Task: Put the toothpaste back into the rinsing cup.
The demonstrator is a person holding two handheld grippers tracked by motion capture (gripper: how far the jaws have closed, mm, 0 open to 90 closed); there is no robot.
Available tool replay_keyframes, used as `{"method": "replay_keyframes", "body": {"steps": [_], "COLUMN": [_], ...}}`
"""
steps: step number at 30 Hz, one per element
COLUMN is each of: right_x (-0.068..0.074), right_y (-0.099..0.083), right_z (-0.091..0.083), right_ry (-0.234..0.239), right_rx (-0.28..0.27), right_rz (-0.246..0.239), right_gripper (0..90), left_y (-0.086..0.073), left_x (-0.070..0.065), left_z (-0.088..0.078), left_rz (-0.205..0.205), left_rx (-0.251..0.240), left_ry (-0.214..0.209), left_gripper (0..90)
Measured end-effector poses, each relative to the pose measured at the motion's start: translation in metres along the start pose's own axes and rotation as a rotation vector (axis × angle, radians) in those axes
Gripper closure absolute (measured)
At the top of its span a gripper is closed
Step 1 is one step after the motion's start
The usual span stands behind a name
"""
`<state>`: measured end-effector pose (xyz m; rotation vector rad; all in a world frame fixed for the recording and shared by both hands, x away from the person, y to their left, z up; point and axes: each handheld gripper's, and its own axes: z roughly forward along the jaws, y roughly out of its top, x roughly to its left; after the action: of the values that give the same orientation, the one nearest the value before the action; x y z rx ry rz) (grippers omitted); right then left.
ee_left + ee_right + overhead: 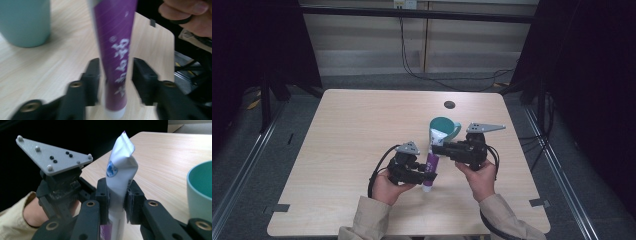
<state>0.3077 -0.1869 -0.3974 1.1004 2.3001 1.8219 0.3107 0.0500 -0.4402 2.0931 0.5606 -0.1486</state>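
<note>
Pinching the tube (pixel 119 187), right gripper (pixel 117 195) clamps; left gripper (pixel 115 80) stands loose around it

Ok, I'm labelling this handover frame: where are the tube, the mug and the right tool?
Tube (pixel 113 55): left gripper view, on its purple printed body.
Mug (pixel 443 123): high view, on its teal rim, behind the tube.
Right tool (pixel 117 197): right gripper view, midway between its fingertips, shut on the tube's white upper part.
</note>
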Motion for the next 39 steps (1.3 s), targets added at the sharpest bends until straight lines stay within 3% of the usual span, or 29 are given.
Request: {"method": "replay_keyframes", "body": {"steps": [2, 5, 12, 18, 27, 33, 35, 39], "right_x": [0.001, 0.000, -0.002, -0.003, -0.004, -0.004, -0.006, -0.006], "right_y": [0.001, 0.005, 0.015, 0.019, 0.030, 0.036, 0.039, 0.042], "right_z": [-0.001, -0.007, -0.019, -0.026, -0.031, -0.032, -0.033, -0.034], "right_ry": [-0.005, -0.005, -0.055, -0.082, -0.110, -0.118, -0.121, -0.130], "right_rx": [-0.005, -0.027, -0.039, -0.055, -0.056, -0.055, -0.064, -0.067], "right_rz": [-0.011, -0.019, -0.056, -0.067, -0.084, -0.093, -0.088, -0.094], "right_gripper": [75.8, 76.0, 76.0, 76.1, 76.1, 76.1, 76.2, 76.2], "left_y": [-0.001, -0.004, -0.019, -0.036, -0.063, -0.072, -0.078, -0.084], "left_x": [0.001, 0.004, 0.012, 0.022, 0.035, 0.038, 0.039, 0.041], "left_z": [-0.002, -0.005, -0.013, -0.018, -0.025, -0.028, -0.030, -0.031], "left_rz": [0.002, 0.006, 0.022, 0.021, -0.016, -0.007, -0.007, 0.000], "left_rx": [0.000, 0.002, 0.062, 0.110, 0.125, 0.140, 0.129, 0.126], "left_ry": [0.008, 0.024, 0.100, 0.173, 0.252, 0.288, 0.332, 0.359], "left_gripper": [51.2, 36.7, 25.4, 22.1, 18.5, 16.2, 16.2, 16.5]}}
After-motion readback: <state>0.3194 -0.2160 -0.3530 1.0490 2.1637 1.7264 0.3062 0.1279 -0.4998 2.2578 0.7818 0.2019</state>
